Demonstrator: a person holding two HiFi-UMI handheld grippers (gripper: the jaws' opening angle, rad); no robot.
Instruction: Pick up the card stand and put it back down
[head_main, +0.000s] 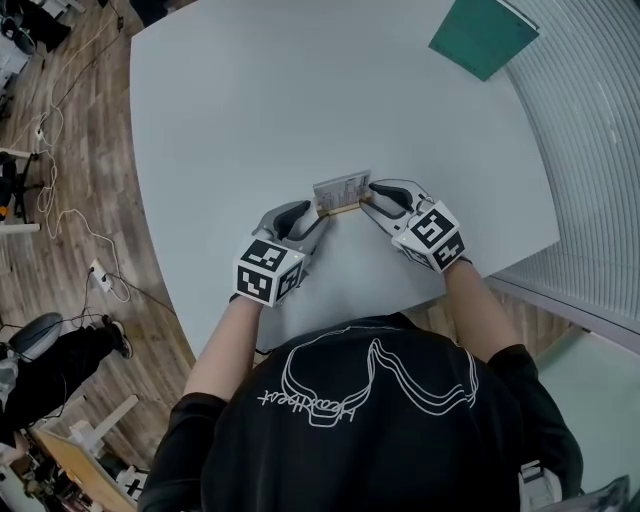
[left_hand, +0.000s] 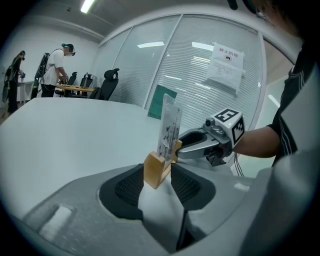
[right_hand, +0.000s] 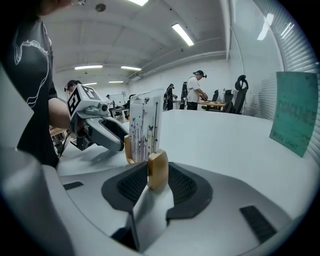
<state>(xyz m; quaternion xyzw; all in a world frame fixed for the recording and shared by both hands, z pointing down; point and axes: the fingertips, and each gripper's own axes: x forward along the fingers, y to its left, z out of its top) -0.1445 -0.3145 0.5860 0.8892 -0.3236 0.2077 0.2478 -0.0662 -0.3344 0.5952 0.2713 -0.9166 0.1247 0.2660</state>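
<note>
Left hand-held gripper (left_hand: 158, 172) clamping wooden-based card stand (head_main: 341, 192) at its 8 o'clock end, right hand-held gripper (right_hand: 157, 172) clamping its 3 o'clock end, near white surface's (head_main: 250, 100) 6 o'clock edge.

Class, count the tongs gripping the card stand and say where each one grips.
2. The left tongs clamp the card stand at its left end; the right tongs clamp its right end.

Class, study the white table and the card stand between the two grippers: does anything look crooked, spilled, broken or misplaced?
Nothing stands out. The clear card stand with a light wooden base is upright and intact, the left gripper and right gripper each clamping one end of its base. The white table shows no spill.
</note>
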